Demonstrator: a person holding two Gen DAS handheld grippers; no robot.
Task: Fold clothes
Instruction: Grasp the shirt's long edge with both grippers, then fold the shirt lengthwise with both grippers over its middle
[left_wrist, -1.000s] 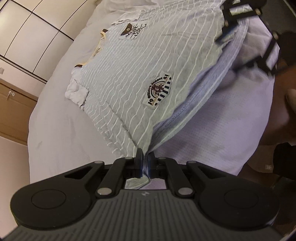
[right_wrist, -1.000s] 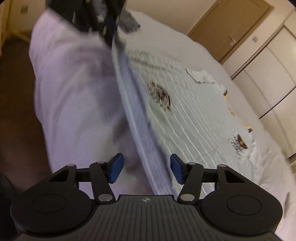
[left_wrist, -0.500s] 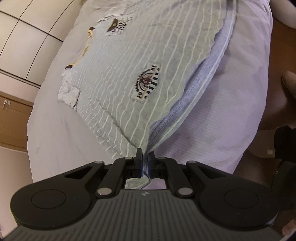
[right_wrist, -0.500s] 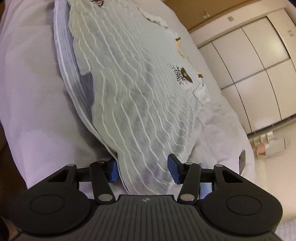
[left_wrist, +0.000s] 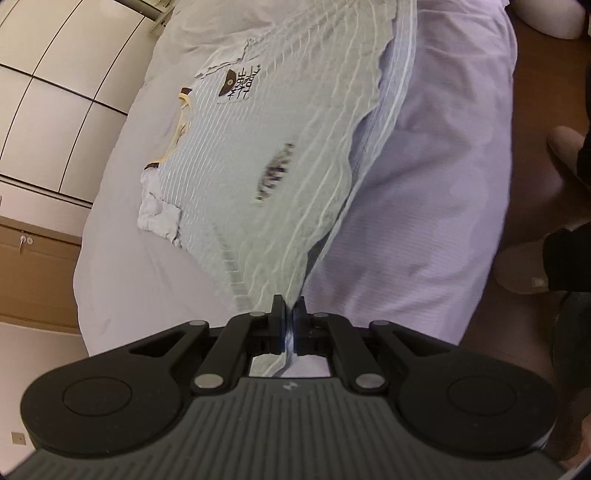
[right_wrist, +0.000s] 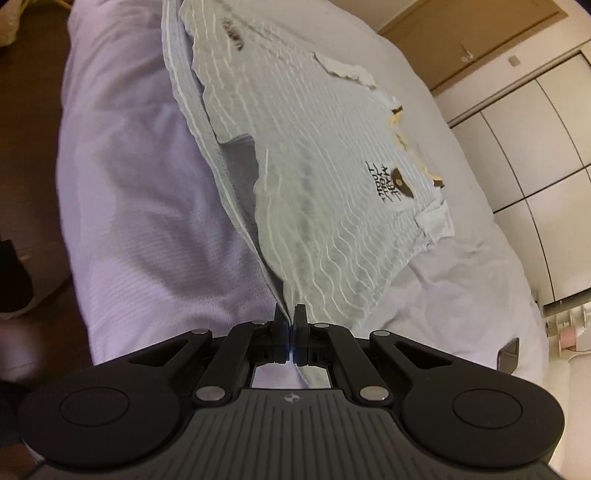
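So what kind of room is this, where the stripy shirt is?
Most likely a bedroom. The striped shirt lies on a bed covered with a pale sheet, white wardrobe doors line the wall, and there is a wooden door behind. Both grippers, left and right, pinch the shirt's hem.

We are in a home bedroom: a bed with a pale cover fills both views, white wardrobe doors stand beyond it, a wooden door beside them, dark wood floor at its edge.
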